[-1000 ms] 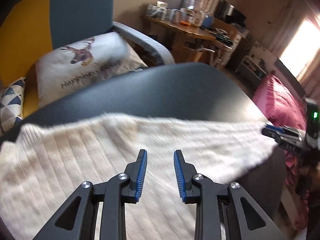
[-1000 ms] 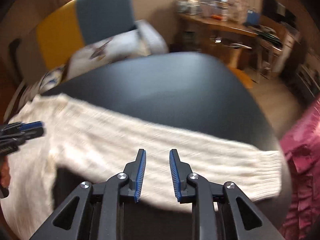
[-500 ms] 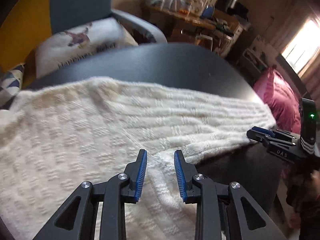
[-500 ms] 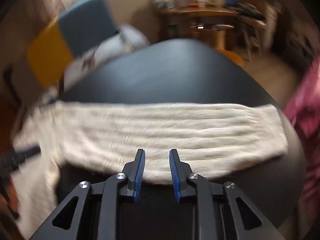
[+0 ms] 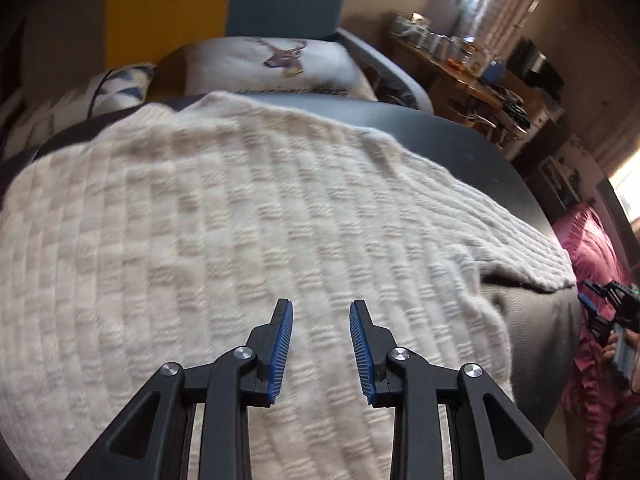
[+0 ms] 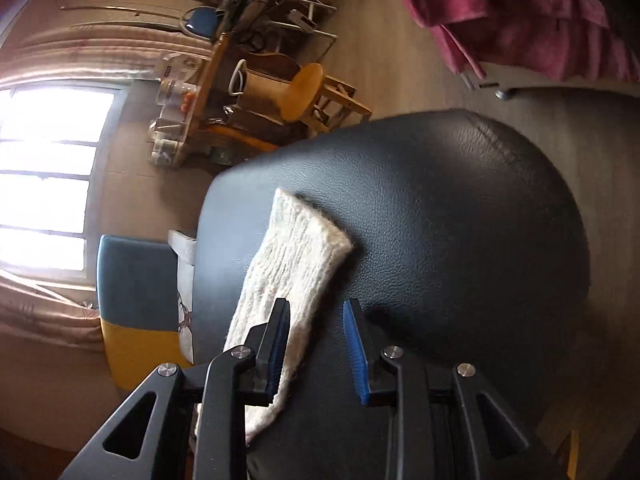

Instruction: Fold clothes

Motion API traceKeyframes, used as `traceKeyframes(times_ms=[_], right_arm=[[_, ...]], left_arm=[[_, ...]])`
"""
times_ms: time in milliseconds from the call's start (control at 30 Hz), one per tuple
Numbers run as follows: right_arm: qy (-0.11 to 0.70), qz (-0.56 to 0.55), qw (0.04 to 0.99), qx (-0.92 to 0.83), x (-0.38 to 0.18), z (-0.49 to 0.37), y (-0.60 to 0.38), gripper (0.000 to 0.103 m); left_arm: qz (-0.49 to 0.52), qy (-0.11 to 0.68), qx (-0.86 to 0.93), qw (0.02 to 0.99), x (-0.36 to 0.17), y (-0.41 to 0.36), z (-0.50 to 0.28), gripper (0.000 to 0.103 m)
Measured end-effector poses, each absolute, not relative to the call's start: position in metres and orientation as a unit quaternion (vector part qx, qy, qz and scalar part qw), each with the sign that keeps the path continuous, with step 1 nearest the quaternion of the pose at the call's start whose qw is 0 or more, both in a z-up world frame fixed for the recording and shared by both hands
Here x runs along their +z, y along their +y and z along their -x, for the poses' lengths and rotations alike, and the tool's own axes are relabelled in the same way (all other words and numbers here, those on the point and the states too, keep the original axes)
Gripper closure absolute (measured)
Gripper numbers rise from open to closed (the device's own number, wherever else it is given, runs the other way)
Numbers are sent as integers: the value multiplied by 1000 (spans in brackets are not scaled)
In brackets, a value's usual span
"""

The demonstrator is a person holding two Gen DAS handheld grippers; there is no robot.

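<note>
**Cream sweater spread on black leather table**

Left gripper (image 5: 320, 344): parted, empty, hovering over cream knit sweater (image 5: 224, 240). Right gripper (image 6: 316, 350): jaws opening, nothing pinched, one finger over the sweater's sleeve (image 6: 292, 276). Sweater flat across the black leather table (image 6: 460, 220), sleeve stretched toward the edge. Beyond: deer-print pillow (image 5: 272, 64) on yellow-and-blue chair (image 5: 224, 0), cluttered wooden desk (image 5: 452, 72) with jars, contents unclear, pink bedding (image 6: 512, 12), bright window (image 6: 44, 184).

Right tool (image 6: 316, 346) rolled sideways over sleeve (image 6: 292, 276), jaws opening
</note>
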State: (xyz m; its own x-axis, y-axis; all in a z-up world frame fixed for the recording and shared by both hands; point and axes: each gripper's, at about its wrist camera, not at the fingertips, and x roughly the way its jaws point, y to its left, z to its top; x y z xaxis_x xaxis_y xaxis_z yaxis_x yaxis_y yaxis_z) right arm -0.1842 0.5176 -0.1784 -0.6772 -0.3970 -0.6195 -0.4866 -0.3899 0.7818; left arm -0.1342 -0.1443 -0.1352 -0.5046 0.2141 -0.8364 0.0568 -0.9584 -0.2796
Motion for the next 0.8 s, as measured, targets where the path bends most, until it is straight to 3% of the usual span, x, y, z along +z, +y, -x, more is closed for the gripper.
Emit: traceKeyframes(times_ms=[300,367,433,500,800], right_arm=[[549,361,32,753,-181,203,507,75],[546,372,25,750,-183,206,509,79],[543,385,32,746,-185,210,510,92],[528,391,41,753,-184,213,509,98],[477,405,10,780,-172,234,487,97]], left_arm=[[503,-133,853,39,-149,-148,125,70],[502,-133,853,45,-149,-147,125,63],[501,-132,854,49,-149,-145,125,61],[500,-127,855,53,-149,-142,125,59],[507,-116,852,58,-148,-138,124,53]])
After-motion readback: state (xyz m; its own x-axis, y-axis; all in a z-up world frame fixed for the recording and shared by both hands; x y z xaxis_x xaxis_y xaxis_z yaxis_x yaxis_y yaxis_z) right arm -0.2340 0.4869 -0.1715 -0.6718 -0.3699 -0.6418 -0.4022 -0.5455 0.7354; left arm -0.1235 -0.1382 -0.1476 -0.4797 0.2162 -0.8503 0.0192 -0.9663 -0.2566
